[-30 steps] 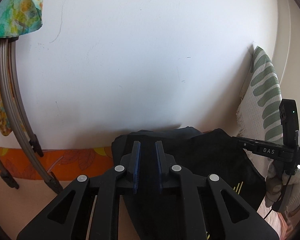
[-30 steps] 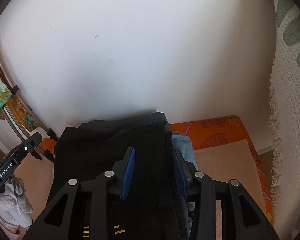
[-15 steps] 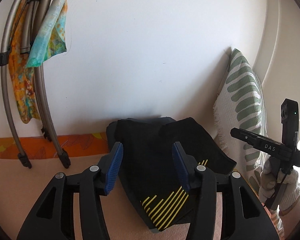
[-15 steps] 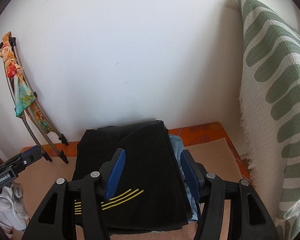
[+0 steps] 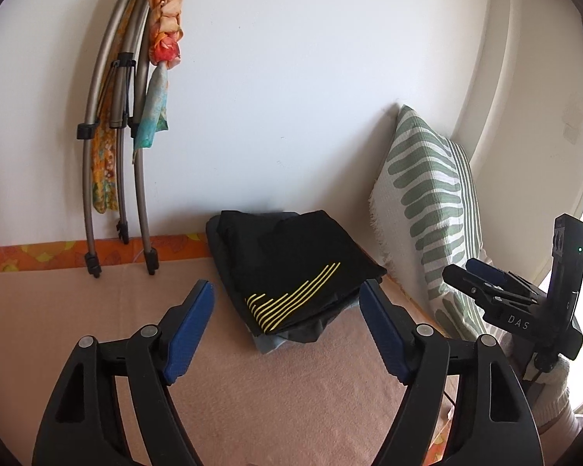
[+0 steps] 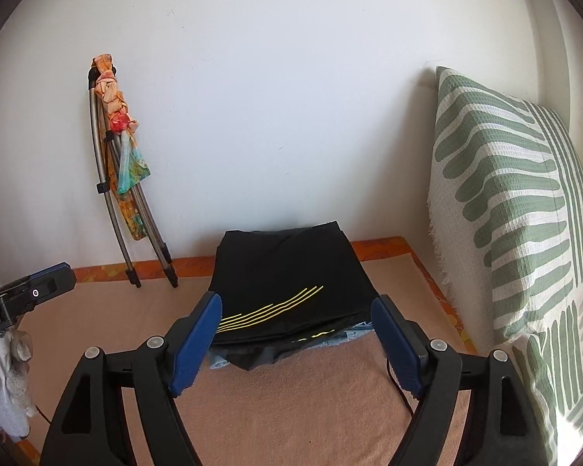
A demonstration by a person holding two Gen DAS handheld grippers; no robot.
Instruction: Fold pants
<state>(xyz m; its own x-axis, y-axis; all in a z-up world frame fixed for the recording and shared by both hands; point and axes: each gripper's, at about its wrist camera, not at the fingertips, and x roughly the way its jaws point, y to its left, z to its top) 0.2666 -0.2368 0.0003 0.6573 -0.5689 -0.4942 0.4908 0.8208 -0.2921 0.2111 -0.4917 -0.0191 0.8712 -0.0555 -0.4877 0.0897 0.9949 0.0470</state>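
The black pants [image 5: 291, 264] with yellow stripes lie folded against the wall, on top of a grey and a blue garment. In the right wrist view the same folded pants [image 6: 287, 272] sit just beyond the fingertips. My left gripper [image 5: 287, 291] hangs above the blanket short of the stack, its jaws opening with nothing between them. My right gripper [image 6: 297, 303] is likewise back from the pile, jaws opening and empty. The right gripper [image 5: 486, 283] also shows at the right edge of the left wrist view.
A green-and-white pillow [image 6: 517, 233] stands against the wall at the right. A folded metal frame [image 5: 128, 136] with colourful cloth tied on leans on the wall at the left. The peach blanket [image 5: 291, 388] has an orange patterned border [image 5: 39, 256] at the back.
Both grippers let go of the black pants, opened wide and drew back and upward. The pants stay folded on the stack.
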